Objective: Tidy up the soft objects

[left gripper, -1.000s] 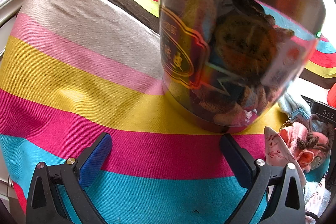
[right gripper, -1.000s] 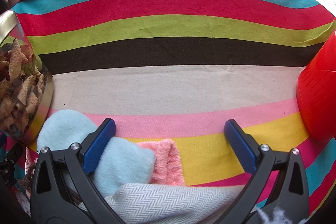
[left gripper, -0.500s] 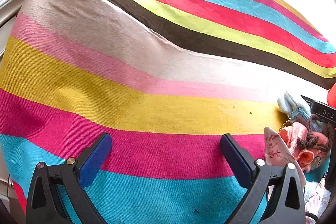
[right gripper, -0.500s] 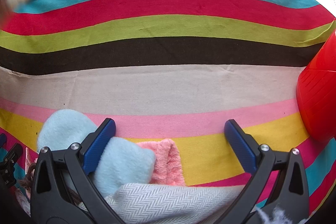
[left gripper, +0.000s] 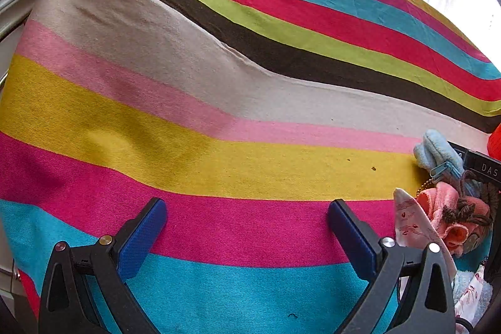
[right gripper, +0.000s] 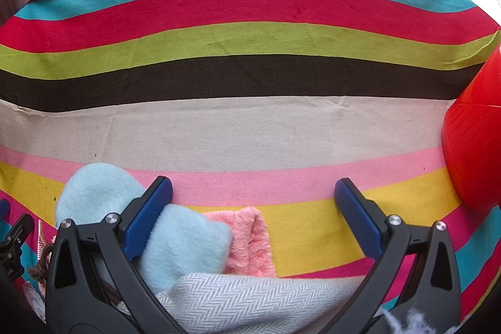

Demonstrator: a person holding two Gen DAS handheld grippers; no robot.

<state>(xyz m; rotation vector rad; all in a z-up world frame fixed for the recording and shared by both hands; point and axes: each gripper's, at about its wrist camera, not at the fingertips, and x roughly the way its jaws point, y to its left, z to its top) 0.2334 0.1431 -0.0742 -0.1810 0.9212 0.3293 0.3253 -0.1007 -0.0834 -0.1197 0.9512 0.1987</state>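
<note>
The soft things sit heaped at the near edge of the striped cloth (right gripper: 250, 127). Right wrist view: a light blue fleece piece (right gripper: 181, 243) lies in front, half under the right gripper's (right gripper: 252, 202) left finger, and a pink fluffy piece (right gripper: 250, 240) touches its right side. A grey herringbone cloth (right gripper: 256, 302) lies nearest the camera, overlapping both. The right gripper hangs over this heap, jaws spread wide, nothing between them. To the right of the heap, well apart from it, a red plastic container (right gripper: 472, 146) stands at the frame's edge.

Left wrist view: the same heap shows at the right edge, with a small light blue pouch (left gripper: 435, 152) and its zip, a pink piece with brown yarn (left gripper: 454, 208), and a white printed cloth (left gripper: 413, 224). The left gripper (left gripper: 247, 221) hovers left of the heap over bare stripes, jaws spread wide and empty.
</note>
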